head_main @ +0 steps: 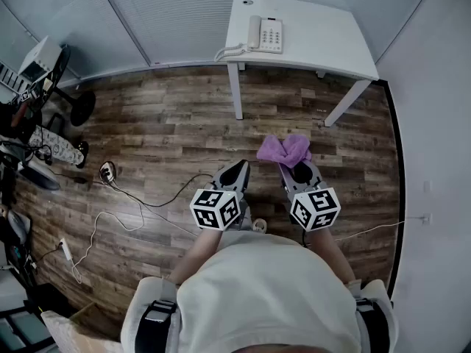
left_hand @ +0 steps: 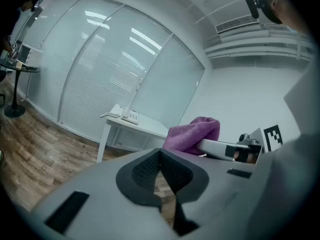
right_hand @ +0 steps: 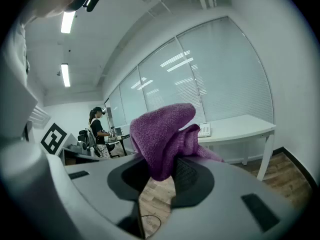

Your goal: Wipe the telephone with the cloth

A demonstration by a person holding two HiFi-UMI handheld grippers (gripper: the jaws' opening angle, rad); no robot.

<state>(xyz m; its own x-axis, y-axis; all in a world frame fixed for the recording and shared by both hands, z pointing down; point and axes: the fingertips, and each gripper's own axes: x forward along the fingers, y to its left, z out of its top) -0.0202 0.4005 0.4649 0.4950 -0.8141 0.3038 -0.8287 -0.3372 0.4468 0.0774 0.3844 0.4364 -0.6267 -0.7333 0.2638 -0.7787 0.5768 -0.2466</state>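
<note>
A white telephone [head_main: 266,34] with a coiled cord lies on a white table [head_main: 331,43] at the far side of the room; it also shows small as the telephone [left_hand: 126,115] and the telephone [right_hand: 204,129]. My right gripper [head_main: 293,166] is shut on a purple cloth [head_main: 284,148], which bunches up out of its jaws as the cloth [right_hand: 165,136]. My left gripper [head_main: 237,170] is shut and holds nothing, its pads meeting at the left gripper [left_hand: 160,156]. Both grippers hang over the wood floor, well short of the table.
Cables and a power strip [head_main: 107,172] trail over the wood floor [head_main: 169,131] to the left. Stands and equipment [head_main: 37,116] crowd the left wall. A person [right_hand: 97,126] sits at a desk in the background. Glass walls with blinds run behind the table.
</note>
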